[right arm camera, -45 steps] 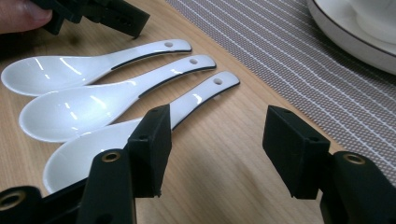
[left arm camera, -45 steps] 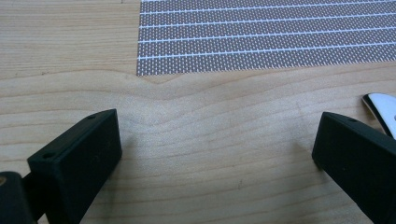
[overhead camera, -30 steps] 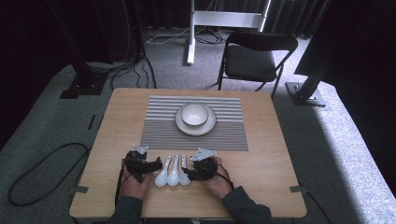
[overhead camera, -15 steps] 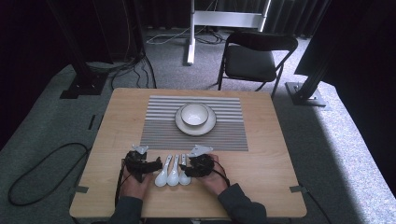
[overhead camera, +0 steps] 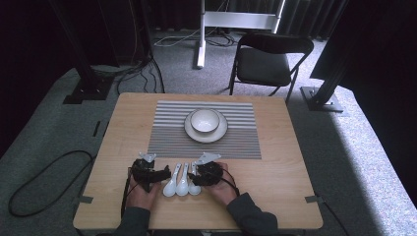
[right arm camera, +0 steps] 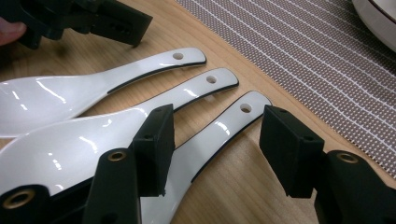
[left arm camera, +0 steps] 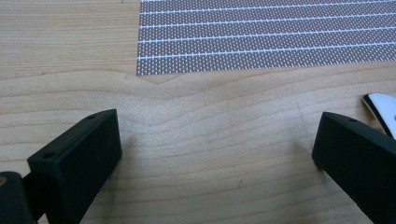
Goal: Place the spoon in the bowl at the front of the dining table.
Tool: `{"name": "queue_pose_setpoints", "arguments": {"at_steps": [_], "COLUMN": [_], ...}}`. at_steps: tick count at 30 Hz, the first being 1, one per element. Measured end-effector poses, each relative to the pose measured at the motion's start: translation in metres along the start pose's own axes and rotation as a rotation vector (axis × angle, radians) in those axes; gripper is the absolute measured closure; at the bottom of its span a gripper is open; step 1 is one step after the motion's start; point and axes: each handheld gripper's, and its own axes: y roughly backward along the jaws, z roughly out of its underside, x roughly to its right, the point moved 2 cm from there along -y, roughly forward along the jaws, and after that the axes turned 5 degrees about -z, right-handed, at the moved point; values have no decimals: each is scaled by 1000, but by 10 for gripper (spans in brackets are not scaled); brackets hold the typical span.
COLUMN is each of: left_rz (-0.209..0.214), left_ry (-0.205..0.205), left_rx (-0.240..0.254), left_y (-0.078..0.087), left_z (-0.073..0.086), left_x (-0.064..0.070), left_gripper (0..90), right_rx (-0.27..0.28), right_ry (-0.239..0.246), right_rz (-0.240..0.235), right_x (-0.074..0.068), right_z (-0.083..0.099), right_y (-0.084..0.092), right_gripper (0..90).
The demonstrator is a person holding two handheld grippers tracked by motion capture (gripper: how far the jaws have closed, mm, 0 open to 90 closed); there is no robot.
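Three white ceramic spoons [overhead camera: 182, 182] lie side by side near the table's front edge, handles pointing toward the striped placemat [overhead camera: 204, 130]. My right gripper [overhead camera: 204, 172] is open. In the right gripper view its jaws straddle the handle of the nearest spoon [right arm camera: 219, 135] without closing on it; the middle spoon [right arm camera: 140, 109] and far spoon [right arm camera: 116, 77] lie beyond. My left gripper [overhead camera: 150, 171] sits just left of the spoons, open over bare wood [left arm camera: 217, 140]. A spoon handle tip [left arm camera: 380, 105] peeks in at the right of the left gripper view.
A white bowl [overhead camera: 204, 120] sits on a white plate [overhead camera: 221, 132] in the middle of the placemat. The plate's rim [right arm camera: 378, 18] shows at the top right of the right gripper view. A black chair [overhead camera: 268, 61] stands behind the table.
My right gripper has shifted slightly left and forward, onto the rightmost spoon's handle. The left gripper has stayed put.
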Motion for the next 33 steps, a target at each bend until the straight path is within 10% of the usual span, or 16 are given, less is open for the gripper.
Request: {"name": "queue_pose_setpoints", "arguments": {"at_steps": [33], "left_rz": [0], "left_ry": [0], "left_rx": [0], "left_y": [0], "left_z": [0], "left_x": [0], "left_gripper": [17], "right_rx": [-25], "right_ry": [-17], "right_rz": [17], "right_x": [6], "right_z": [3], "right_y": [6], "right_gripper": [459]}}
